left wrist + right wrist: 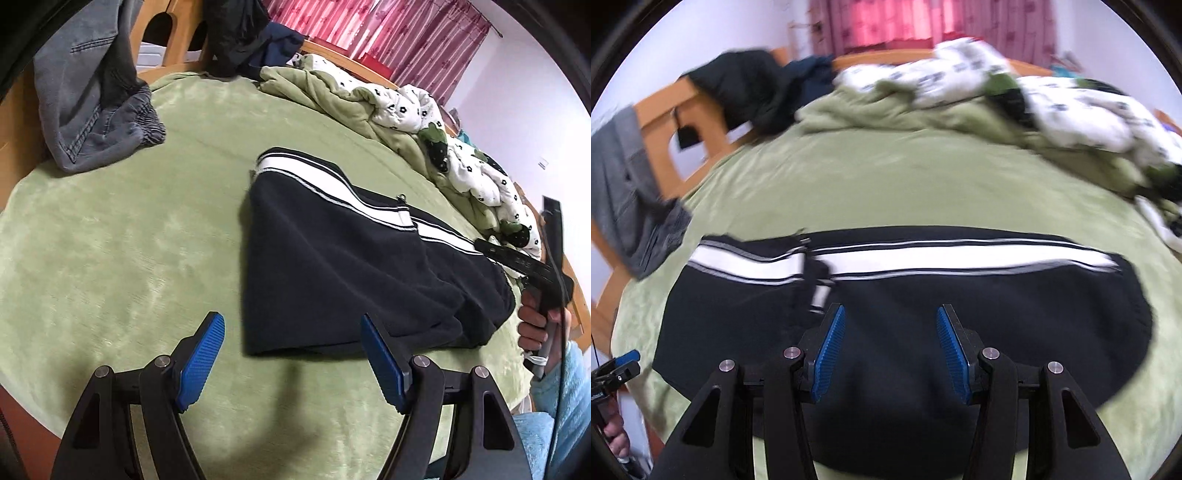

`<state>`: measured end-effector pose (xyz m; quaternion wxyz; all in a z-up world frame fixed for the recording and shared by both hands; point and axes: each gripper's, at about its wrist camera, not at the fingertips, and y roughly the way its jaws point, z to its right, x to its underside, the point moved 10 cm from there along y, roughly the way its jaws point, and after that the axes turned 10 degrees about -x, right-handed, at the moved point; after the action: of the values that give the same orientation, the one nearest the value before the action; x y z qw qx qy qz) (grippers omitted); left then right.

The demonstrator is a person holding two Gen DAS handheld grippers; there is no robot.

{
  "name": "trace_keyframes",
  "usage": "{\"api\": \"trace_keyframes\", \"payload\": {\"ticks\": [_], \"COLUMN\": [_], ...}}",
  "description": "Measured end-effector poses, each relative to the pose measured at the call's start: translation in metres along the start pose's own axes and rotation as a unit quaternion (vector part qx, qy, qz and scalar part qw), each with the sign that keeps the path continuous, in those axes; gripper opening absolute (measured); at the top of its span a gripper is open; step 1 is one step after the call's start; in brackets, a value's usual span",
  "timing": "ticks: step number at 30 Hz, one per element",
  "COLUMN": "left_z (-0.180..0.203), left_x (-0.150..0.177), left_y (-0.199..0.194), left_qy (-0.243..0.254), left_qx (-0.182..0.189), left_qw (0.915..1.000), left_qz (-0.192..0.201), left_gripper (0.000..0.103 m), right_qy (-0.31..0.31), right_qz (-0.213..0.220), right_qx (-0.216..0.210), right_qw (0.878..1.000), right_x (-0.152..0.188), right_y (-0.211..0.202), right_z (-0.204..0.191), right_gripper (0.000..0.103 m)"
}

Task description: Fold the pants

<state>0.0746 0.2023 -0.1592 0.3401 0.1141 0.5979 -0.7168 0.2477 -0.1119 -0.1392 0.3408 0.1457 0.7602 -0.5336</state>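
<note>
Black fleece pants (354,273) with a white side stripe lay folded on the green blanket (129,240), and from the left wrist the left gripper (291,354) hung just off their near corner, jaws spread and empty, probably waiting its turn. From the right wrist, blurred, the right gripper (890,347) hovered over the dark cloth, fingers parted, grasping nothing, apparently lining up for another fold.

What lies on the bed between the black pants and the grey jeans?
Only bare green blanket separates the black pants from the grey jeans, seen in the left wrist view.
</note>
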Motion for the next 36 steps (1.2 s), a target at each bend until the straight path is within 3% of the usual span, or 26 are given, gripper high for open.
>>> {"api": "trace_keyframes", "payload": {"ticks": [5, 8, 12, 13, 15, 18, 19, 20, 23, 25, 28, 34, 36], "left_z": [-0.013, -0.019, -0.019, -0.018, -0.017, -0.013, -0.011, -0.009, -0.002, 0.001, 0.002, 0.007, 0.009], "left_x": [0.002, 0.003, 0.004, 0.005, 0.008, 0.012, 0.012, 0.013, 0.016, 0.019, 0.022, 0.022, 0.023], "left_y": [0.008, 0.010, 0.012, 0.012, 0.014, 0.017, 0.019, 0.021, 0.019, 0.016, 0.013, 0.011, 0.010], "left_qy": [-0.014, -0.020, -0.022, -0.020, -0.014, -0.005, -0.007, -0.010, -0.010, 0.004, 0.015, -0.005, -0.009], "left_qx": [0.000, -0.001, 0.005, 0.005, 0.001, 0.000, 0.000, 0.003, 0.014, 0.011, 0.000, 0.019, 0.024], "left_qw": [0.9998, 0.9997, 0.9997, 0.9997, 0.9998, 0.9998, 0.9997, 0.9996, 0.9994, 0.9996, 0.9997, 0.9994, 0.9992], "left_qz": [-0.012, -0.013, -0.012, -0.013, -0.014, -0.019, -0.022, -0.026, -0.031, -0.026, -0.022, -0.029, -0.031], "left_gripper": [0.074, 0.074, 0.074, 0.074, 0.074, 0.074, 0.074, 0.074, 0.074, 0.074, 0.074, 0.074, 0.074], "right_qy": [-0.029, -0.022, 0.008, -0.003, -0.047, -0.033, -0.024, -0.023, -0.024, -0.021, -0.012, -0.037, -0.028], "right_qz": [-0.035, -0.070, -0.119, -0.115, -0.077, -0.011, -0.003, -0.010, -0.088, -0.074, -0.084, -0.107, -0.109], "right_qx": [-0.043, -0.047, -0.087, -0.076, -0.056, -0.100, -0.093, -0.076, -0.041, -0.054, -0.071, -0.084, -0.101], "right_qw": [0.998, 0.996, 0.989, 0.990, 0.994, 0.994, 0.995, 0.997, 0.995, 0.996, 0.994, 0.990, 0.988], "right_x": [-0.003, 0.000, 0.016, 0.017, 0.009, -0.015, -0.017, -0.014, 0.022, 0.028, 0.037, 0.067, 0.071], "right_y": [0.055, 0.097, 0.139, 0.142, 0.132, 0.099, 0.095, 0.099, 0.130, 0.122, 0.097, 0.047, 0.040], "right_z": [-0.043, -0.050, -0.060, -0.062, -0.065, -0.061, -0.052, -0.045, -0.027, -0.026, -0.028, -0.044, -0.053], "right_gripper": [0.051, 0.051, 0.050, 0.032, 0.016, 0.016, 0.016, 0.018, 0.028, 0.040, 0.041, 0.040, 0.033]}}
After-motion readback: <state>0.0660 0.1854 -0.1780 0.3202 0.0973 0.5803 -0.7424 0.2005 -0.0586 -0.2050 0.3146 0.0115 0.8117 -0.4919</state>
